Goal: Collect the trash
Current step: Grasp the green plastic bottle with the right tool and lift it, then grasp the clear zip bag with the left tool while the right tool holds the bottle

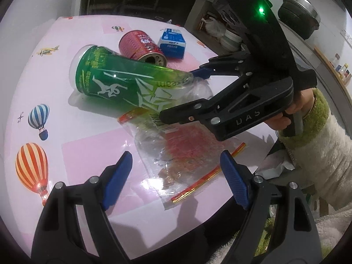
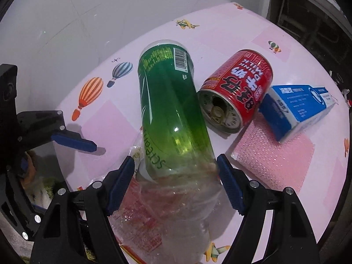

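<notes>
A green plastic bottle (image 1: 114, 77) lies tilted on the pink table (image 1: 66, 44), its clear neck end raised. My right gripper (image 2: 176, 176) is shut on the bottle (image 2: 171, 110) near that clear end; it also shows in the left wrist view (image 1: 182, 94). A red can (image 1: 142, 46) lies on its side behind the bottle, next to a blue and white box (image 1: 172, 43). A clear and red plastic wrapper (image 1: 184, 154) lies flat under the bottle. My left gripper (image 1: 176, 171) is open just above the wrapper's near end.
A pink bubble-wrap sheet (image 2: 272, 154) lies under the blue box (image 2: 297, 107). The table edge runs close below my left gripper. A white wall stands to the left, dark shelving behind the table, and a pot (image 1: 299, 15) on a counter at right.
</notes>
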`<state>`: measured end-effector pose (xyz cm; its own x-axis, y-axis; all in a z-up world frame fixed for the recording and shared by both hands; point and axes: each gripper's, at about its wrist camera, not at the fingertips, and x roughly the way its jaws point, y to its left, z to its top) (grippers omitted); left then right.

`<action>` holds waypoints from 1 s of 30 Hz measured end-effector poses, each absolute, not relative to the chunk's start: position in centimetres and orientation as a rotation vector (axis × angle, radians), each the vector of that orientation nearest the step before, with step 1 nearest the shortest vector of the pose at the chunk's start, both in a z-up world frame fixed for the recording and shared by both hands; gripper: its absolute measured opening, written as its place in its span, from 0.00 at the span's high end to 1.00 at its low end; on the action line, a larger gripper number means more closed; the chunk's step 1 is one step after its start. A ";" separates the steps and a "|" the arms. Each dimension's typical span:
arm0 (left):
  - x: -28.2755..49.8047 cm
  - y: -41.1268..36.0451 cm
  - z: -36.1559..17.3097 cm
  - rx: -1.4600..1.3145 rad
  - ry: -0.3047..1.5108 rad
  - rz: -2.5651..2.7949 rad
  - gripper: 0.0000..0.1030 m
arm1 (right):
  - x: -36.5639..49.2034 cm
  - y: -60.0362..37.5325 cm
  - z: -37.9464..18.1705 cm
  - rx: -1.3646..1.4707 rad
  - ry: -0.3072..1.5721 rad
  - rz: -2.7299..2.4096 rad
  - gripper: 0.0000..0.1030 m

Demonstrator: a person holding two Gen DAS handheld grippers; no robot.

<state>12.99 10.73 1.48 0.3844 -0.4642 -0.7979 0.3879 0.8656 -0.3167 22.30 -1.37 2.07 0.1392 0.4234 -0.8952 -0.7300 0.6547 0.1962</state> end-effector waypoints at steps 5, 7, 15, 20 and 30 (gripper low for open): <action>13.2 11.1 1.1 -0.113 1.059 -0.542 0.25 | 22.1 -1.2 1.9 -0.318 1.141 0.844 0.33; 13.2 11.2 0.9 -0.121 1.065 -0.538 0.25 | 21.8 -1.2 1.9 -0.315 1.125 0.840 0.33; 13.6 11.5 0.3 -0.150 1.083 -0.526 0.25 | 20.5 -2.6 3.2 -0.199 1.053 0.827 0.34; 13.5 11.5 -0.3 -0.171 1.109 -0.524 0.25 | 19.3 -5.1 4.9 -0.108 0.997 0.790 0.34; 13.8 11.2 -0.7 -0.222 1.131 -0.515 0.29 | 13.8 -13.7 6.8 0.100 0.907 0.578 0.33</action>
